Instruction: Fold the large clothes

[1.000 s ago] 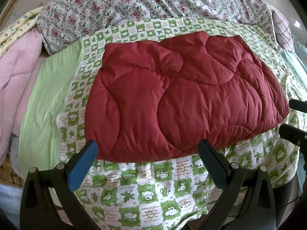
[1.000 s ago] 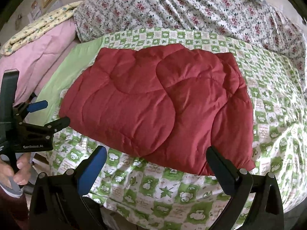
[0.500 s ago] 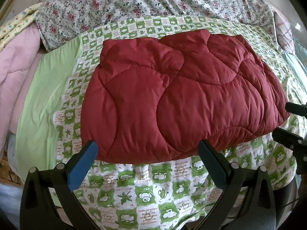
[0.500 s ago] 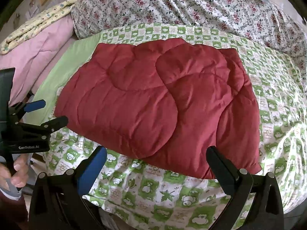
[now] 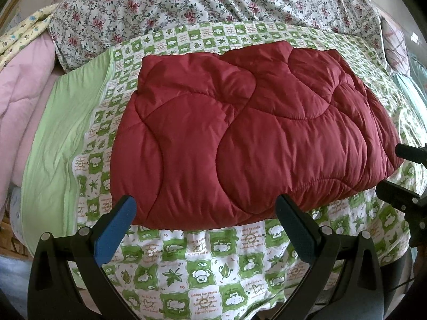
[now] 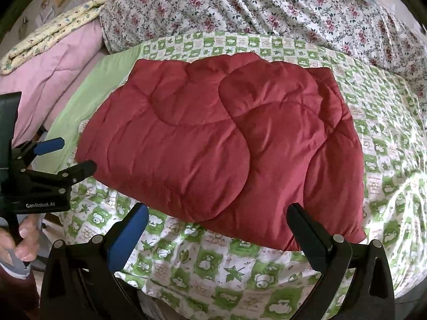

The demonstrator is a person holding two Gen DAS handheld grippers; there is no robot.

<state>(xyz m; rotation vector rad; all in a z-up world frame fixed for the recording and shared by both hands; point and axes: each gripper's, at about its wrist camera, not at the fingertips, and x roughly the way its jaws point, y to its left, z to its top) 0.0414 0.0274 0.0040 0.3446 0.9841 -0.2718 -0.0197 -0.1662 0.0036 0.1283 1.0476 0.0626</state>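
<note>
Then, with the red quilted garment [image 5: 253,138] as your landmark, the scene ran from left to right like this. Left of it lay a pink duvet [image 5: 21,85], then a plain green sheet edge [image 5: 61,144]. The red piece itself lay folded into a thick, puffy rectangle on the green-and-white patterned bedspread [image 5: 213,264], with a floral cover [image 5: 213,2] bunched behind it.

You held your left gripper [image 5: 205,226] just short of the garment's near edge, toward its left half, fingers spread wide and pinching nothing. You held your right gripper [image 6: 218,234] the same way before the near edge toward its right corner, also spread and empty. In the right wrist view, your hand [image 6: 24,242] showed at the far left, wrapped around the left tool's handle.

By my reading, you were between folds: the garment looked already doubled over, since extra layers showed along its right side, and neither tool touched it. A further fold would call for both grippers to reach the near edge, close on all the thick layers together, and lift evenly. The padding looked slippery and springy, so a shallow pinch might let layers slide apart.
</note>
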